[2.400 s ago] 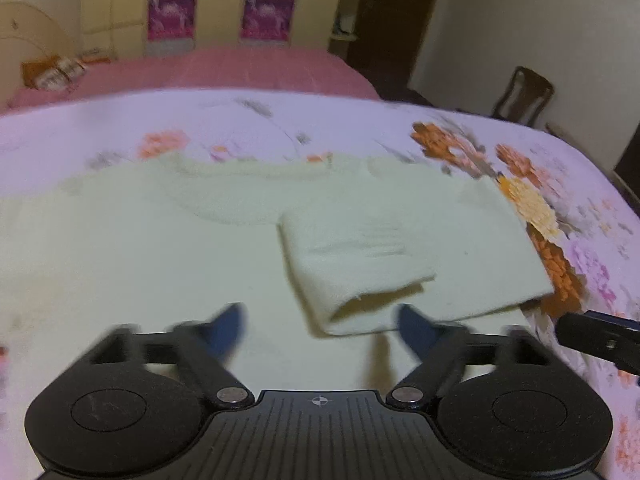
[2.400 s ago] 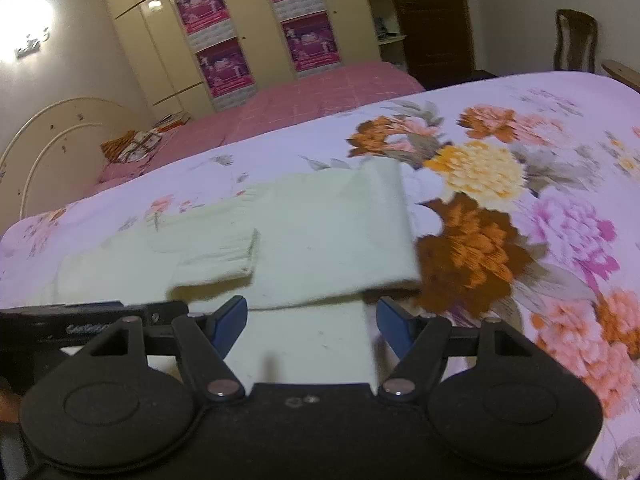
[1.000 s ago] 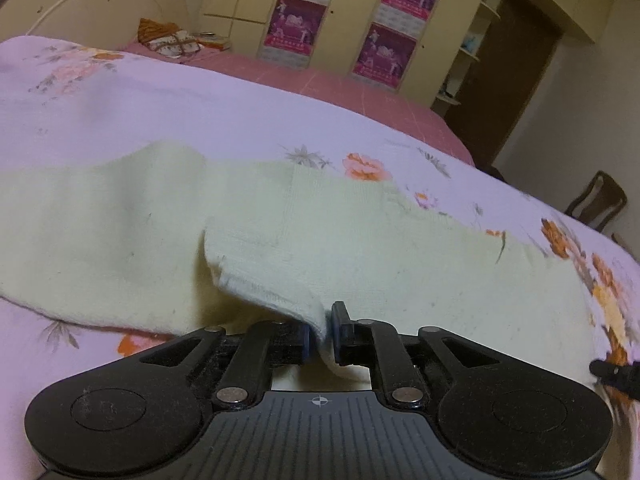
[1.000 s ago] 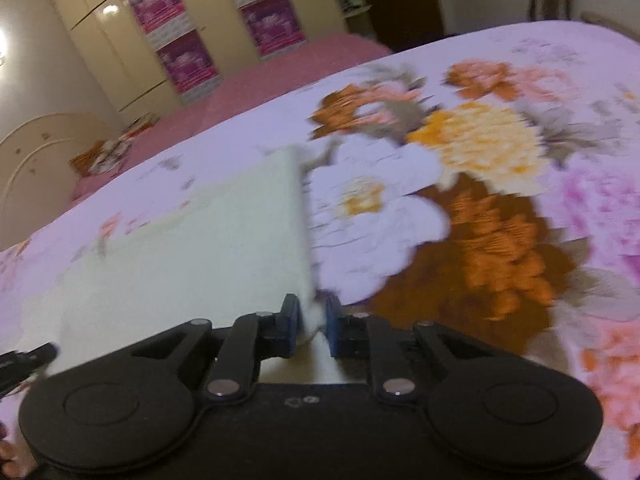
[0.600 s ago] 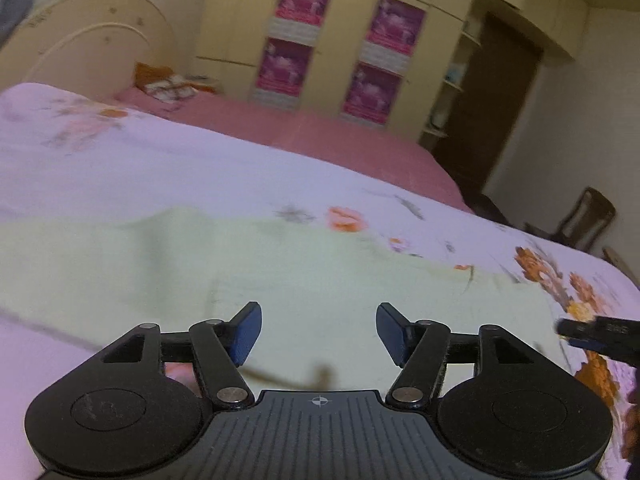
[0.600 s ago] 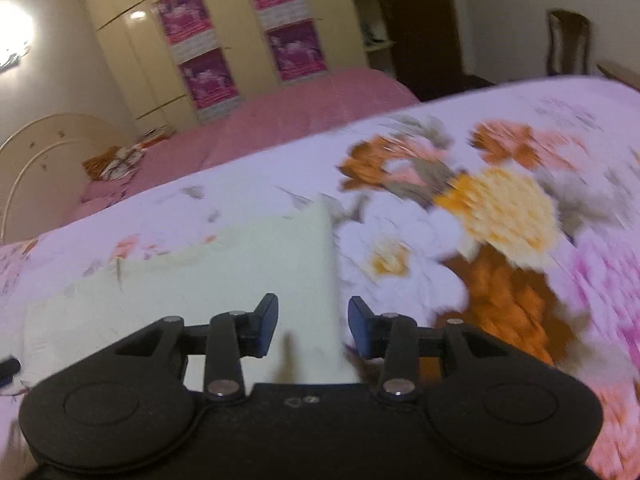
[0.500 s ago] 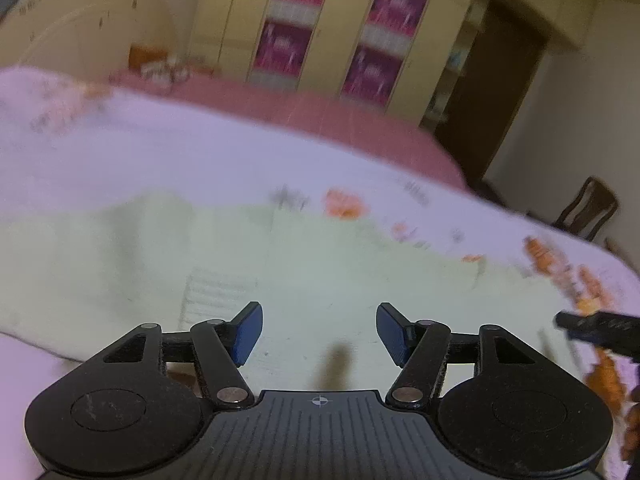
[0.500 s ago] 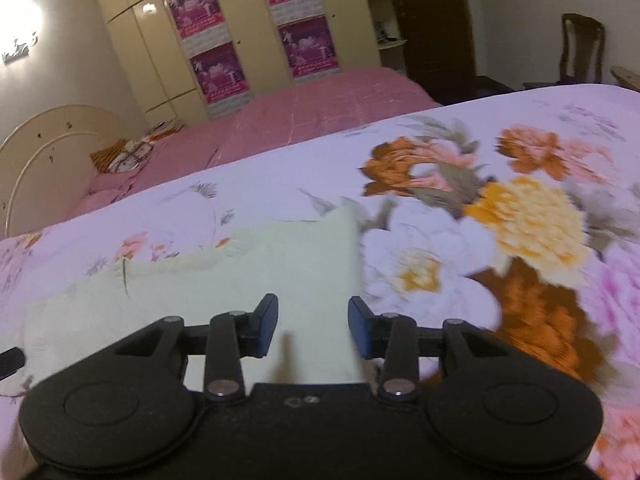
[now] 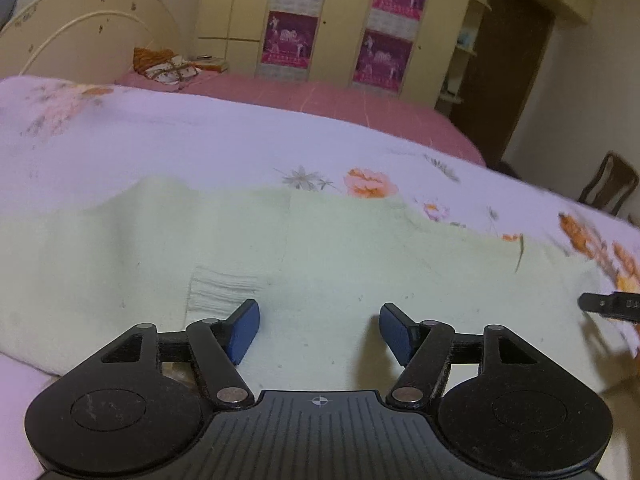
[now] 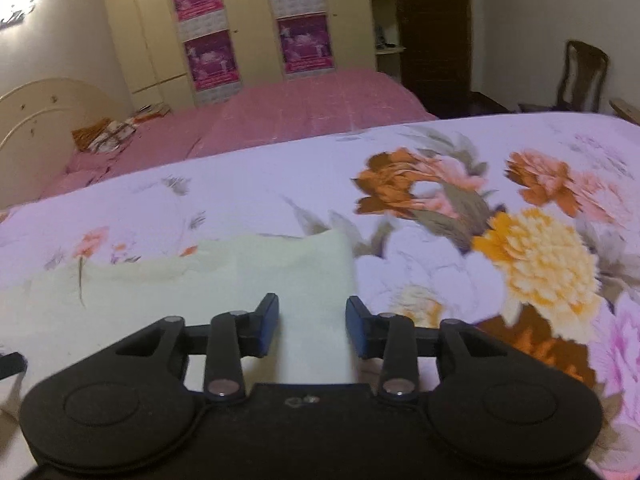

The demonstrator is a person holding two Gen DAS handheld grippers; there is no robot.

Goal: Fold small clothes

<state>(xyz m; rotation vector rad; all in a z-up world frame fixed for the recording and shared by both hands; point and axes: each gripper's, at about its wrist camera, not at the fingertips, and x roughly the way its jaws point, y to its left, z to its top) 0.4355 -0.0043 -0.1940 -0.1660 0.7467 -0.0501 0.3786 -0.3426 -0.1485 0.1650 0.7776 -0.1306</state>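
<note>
A pale green knit sweater [image 9: 360, 264] lies flat across the floral bedspread [image 9: 160, 144], a ribbed cuff [image 9: 224, 290] folded onto its body. My left gripper [image 9: 319, 330] hovers over the sweater's near part, its jaws opening, with nothing between the blue pads. In the right wrist view the sweater's right end [image 10: 288, 276] lies just ahead of my right gripper [image 10: 312, 326], whose jaws are also opening; cloth lies below the gap, and the pads do not press on it. The right gripper's tip [image 9: 608, 304] shows at the left wrist view's right edge.
A second bed with a pink cover [image 10: 280, 120] stands beyond. Cream wardrobes with magenta posters [image 9: 340, 20] line the far wall. A dark doorway [image 10: 432, 32] and a wooden chair [image 10: 584, 76] are at the right. A curved headboard [image 9: 80, 40] is at the left.
Both grippers were shut on the sweater's fold a second ago and have let it go; their jaws now stand apart. The sweater has settled flat, and the right gripper has shifted sideways.
</note>
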